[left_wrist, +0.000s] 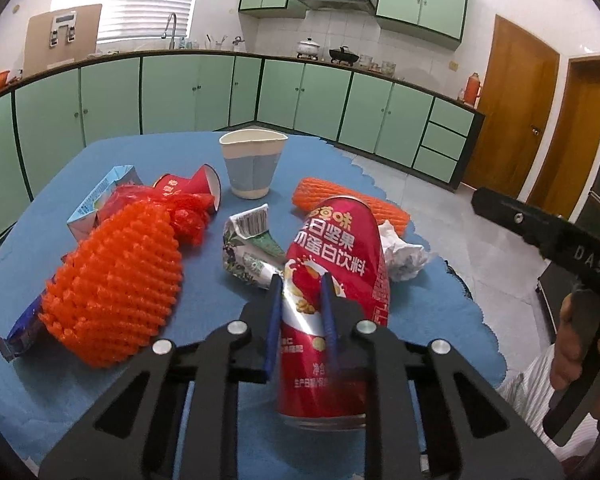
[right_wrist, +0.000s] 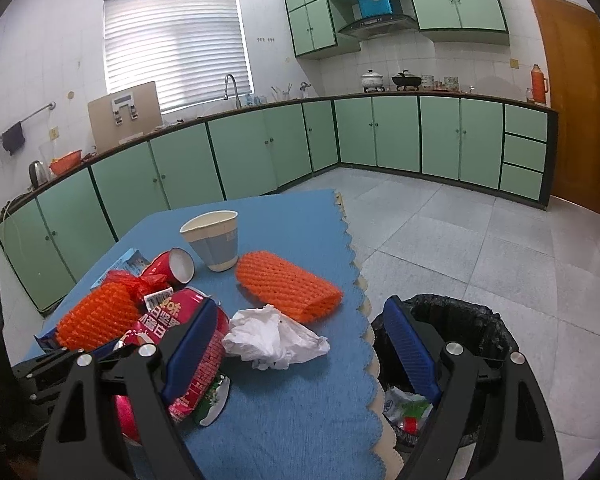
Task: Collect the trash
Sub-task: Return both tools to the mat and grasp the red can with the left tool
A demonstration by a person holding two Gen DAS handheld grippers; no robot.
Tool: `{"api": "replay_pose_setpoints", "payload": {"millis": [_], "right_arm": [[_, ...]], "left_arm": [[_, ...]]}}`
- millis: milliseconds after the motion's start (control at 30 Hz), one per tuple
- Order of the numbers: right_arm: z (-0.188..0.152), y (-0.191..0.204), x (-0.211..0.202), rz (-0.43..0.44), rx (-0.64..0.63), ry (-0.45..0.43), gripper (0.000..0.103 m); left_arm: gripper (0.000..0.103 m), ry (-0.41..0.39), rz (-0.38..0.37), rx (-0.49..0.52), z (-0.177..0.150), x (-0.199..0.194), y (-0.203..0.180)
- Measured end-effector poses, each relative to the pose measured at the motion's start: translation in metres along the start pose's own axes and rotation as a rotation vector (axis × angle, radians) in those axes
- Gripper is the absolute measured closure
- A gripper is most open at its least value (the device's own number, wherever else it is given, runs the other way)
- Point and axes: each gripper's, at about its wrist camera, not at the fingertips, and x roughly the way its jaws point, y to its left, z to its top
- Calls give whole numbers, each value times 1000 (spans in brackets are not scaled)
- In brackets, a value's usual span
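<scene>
A: At six o'clock in the left view, your left gripper (left_wrist: 302,280) pinches the red can (left_wrist: 332,292), blue pads denting its sides. The can lies on the blue cloth (left_wrist: 228,412), beside a crushed carton (left_wrist: 248,252).

B: Risk?

A: A thin, dented wall could buckle or slip as you lift. Its Chinese label reads roughly "daily nuts protein drink"; "DAS" shows on the right handle.

B: Right view?

A: Your right gripper (right_wrist: 300,336) is spread wide and empty. Tissue (right_wrist: 272,340) lies at twelve o'clock, the lined bin (right_wrist: 460,320) at three o'clock beyond the table edge.
</scene>
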Motion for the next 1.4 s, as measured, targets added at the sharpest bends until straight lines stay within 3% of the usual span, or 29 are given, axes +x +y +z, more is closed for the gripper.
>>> {"api": "replay_pose_setpoints", "payload": {"millis": [233, 533, 733, 767, 833, 900, 1000, 1333, 1400], "right_arm": [[-4, 2, 5, 10, -7, 23, 20], [-1, 4, 3, 17, -10, 13, 20], [-2, 6, 5, 25, -17, 23, 20], [-2, 7, 5, 25, -22, 24, 20], [-3, 8, 5, 24, -31, 26, 20], [-3, 8, 6, 25, -28, 27, 20], [-3, 9, 7, 26, -28, 30, 20], [-3, 3, 10, 10, -21, 34, 20], [-4, 1, 10, 7, -18, 36, 20]], "left_arm": [[91, -38, -18, -1, 3, -9, 0], [103, -129, 20, -24, 18, -34, 8], [103, -42, 33, -47, 19, -20, 22], [102, -23, 25, -58, 18, -18, 24], [90, -5, 23, -68, 16, -15, 28], [65, -5, 28, -65, 13, -14, 29], [54, 21, 20, -55, 10, -5, 31], [41, 112, -88, -82, -3, 34, 35], [57, 107, -102, -75, -2, 36, 32]]}}
